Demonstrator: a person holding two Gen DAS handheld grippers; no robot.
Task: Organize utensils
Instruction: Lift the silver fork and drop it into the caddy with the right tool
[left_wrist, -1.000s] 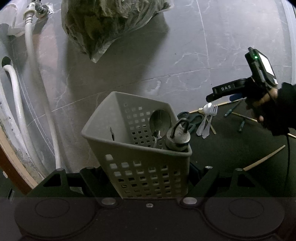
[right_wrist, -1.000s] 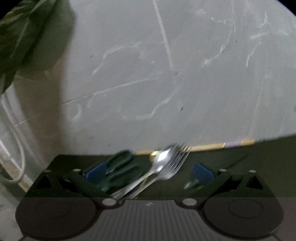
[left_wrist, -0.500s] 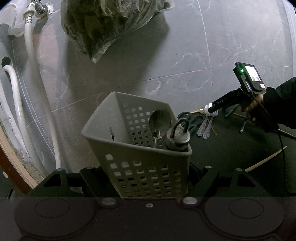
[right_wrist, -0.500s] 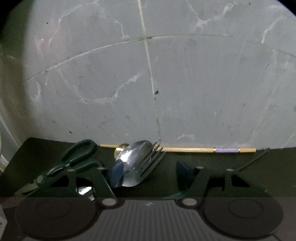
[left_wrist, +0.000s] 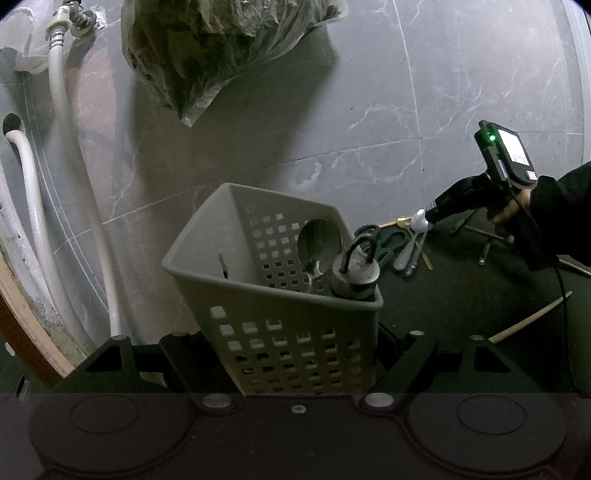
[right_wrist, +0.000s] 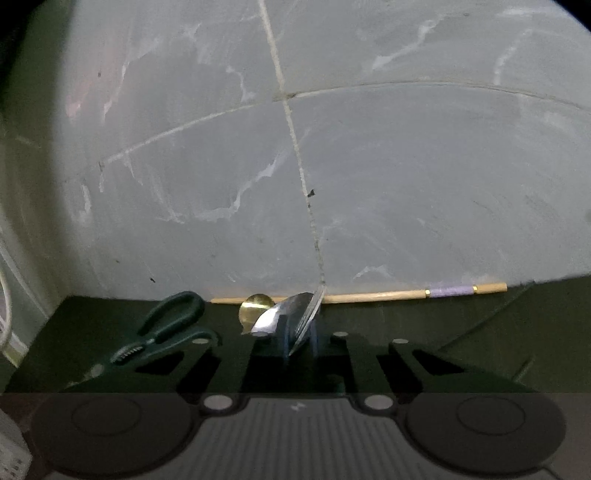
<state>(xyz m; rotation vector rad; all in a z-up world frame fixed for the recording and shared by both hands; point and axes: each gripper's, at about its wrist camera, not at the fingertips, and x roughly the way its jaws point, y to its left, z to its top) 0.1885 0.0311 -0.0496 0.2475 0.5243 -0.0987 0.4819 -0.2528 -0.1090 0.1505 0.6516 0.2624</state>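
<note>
Basket: grey perforated basket (left_wrist: 273, 295) sits clamped between the left gripper's (left_wrist: 295, 369) fingers, nearest the left camera, tilted with its mouth open upward; a padlock (left_wrist: 354, 273) and a spoon bowl rest inside at its right corner.
Right gripper: right gripper (right_wrist: 299, 341) has just been closing, and its pads now pinch the stacked spoon (right_wrist: 284, 314) and fork (right_wrist: 314, 310) by their heads, tipped on edge between the fingers.
Utensils' place: both lie at the far edge of the dark mat (left_wrist: 461, 295), handles trailing toward the basket in the left view.
Doing it well: I judge the pick is just secured; lift gently, because two smooth metal pieces gripped together could slide apart or swing. Raise them clear of the green scissors (right_wrist: 162, 332) just beside, then carry them handle-first over the basket's mouth.
Surface: dark mat, also carrying a gold spoon (right_wrist: 255, 304), a wooden chopstick (right_wrist: 369, 295) with a purple band, and small tools.
Room: grey marbled tile floor (left_wrist: 369, 110) beyond, white hoses (left_wrist: 74, 184) at left, and a bag of leafy greens (left_wrist: 207, 48) farthest back.
</note>
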